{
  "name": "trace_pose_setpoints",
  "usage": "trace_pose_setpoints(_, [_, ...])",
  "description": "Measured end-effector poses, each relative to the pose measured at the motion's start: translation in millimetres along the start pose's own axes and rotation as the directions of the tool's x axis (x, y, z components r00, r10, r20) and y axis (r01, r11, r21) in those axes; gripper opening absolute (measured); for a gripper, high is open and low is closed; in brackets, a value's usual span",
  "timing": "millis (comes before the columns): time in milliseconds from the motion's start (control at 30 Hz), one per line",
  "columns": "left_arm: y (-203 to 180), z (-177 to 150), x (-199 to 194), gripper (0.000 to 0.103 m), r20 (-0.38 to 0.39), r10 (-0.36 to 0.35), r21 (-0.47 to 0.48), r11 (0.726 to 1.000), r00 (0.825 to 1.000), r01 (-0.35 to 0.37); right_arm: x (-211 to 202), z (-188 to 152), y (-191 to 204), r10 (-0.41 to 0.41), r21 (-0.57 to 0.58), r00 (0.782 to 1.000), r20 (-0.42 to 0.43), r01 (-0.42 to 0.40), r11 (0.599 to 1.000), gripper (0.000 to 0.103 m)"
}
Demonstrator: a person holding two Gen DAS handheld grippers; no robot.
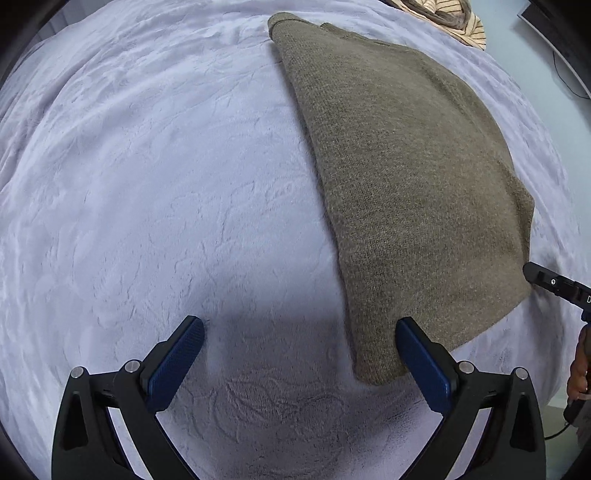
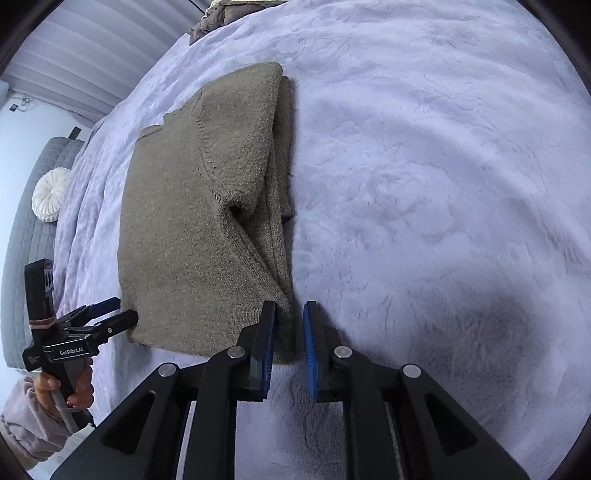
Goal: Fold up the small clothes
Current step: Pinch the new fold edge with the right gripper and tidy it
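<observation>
An olive-brown knit sweater (image 1: 399, 177) lies folded lengthwise on the pale lilac fleece blanket (image 1: 166, 192). My left gripper (image 1: 299, 328) is wide open and empty, low over the blanket at the sweater's near left corner, its right finger over the hem. In the right wrist view the sweater (image 2: 192, 221) shows a sleeve folded over its right edge. My right gripper (image 2: 289, 314) is narrowly open, its blue pads either side of the sweater's near right corner, not clamped. The left gripper also shows there (image 2: 110, 314), at the sweater's near left corner.
A striped cream garment (image 1: 454, 18) lies at the blanket's far right edge. A round white cushion (image 2: 50, 194) rests on a grey headboard or sofa at the left. A rumpled grey-brown cloth (image 2: 210, 22) sits at the far edge. A monitor edge and cable (image 1: 569, 66) stand at the right.
</observation>
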State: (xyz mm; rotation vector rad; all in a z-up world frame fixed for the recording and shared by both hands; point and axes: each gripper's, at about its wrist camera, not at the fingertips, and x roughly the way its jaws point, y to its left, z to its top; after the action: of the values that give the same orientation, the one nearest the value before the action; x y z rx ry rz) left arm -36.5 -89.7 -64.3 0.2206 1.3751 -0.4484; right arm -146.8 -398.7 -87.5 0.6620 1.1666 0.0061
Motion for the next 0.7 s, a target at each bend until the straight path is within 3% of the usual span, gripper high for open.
trace_pose_setpoints(133, [-2, -3, -11, 0.103, 0.010, 0.034, 0.000, 0.999, 0.999, -0.034, -8, 0, 0, -0.012, 0.048, 1.000, -0.007, 0.013, 0.999, 0.015])
trace_pose_setpoints(233, [-3, -1, -22, 0.103, 0.036, 0.051, -0.011, 0.999, 0.998, -0.051, -24, 3, 4, -0.023, 0.063, 0.999, 0.033, 0.021, 0.998, 0.015])
trace_pose_setpoints(367, [-2, 6, -35, 0.103, 0.086, 0.067, -0.040, 0.997, 0.994, -0.064, -43, 19, 18, 0.045, 0.035, 0.993, 0.112, -0.049, 0.998, 0.022])
trace_pose_setpoints(533, [3, 24, -38, 0.103, 0.107, 0.071, -0.071, 0.995, 0.992, -0.064, -18, 49, 34, 0.079, 0.028, 0.993, 0.091, -0.082, 0.996, 0.022])
trace_pose_setpoints(633, [-2, 36, -33, 0.103, 0.101, 0.088, -0.074, 0.994, 0.991, -0.081, 4, 59, 30, -0.020, 0.045, 0.998, 0.064, 0.018, 0.999, 0.019])
trace_pose_setpoints(700, [-2, 33, -29, 0.103, 0.093, 0.089, -0.076, 0.994, 0.992, -0.082, 18, 58, 17, -0.016, 0.093, 0.999, 0.034, 0.013, 0.996, 0.019])
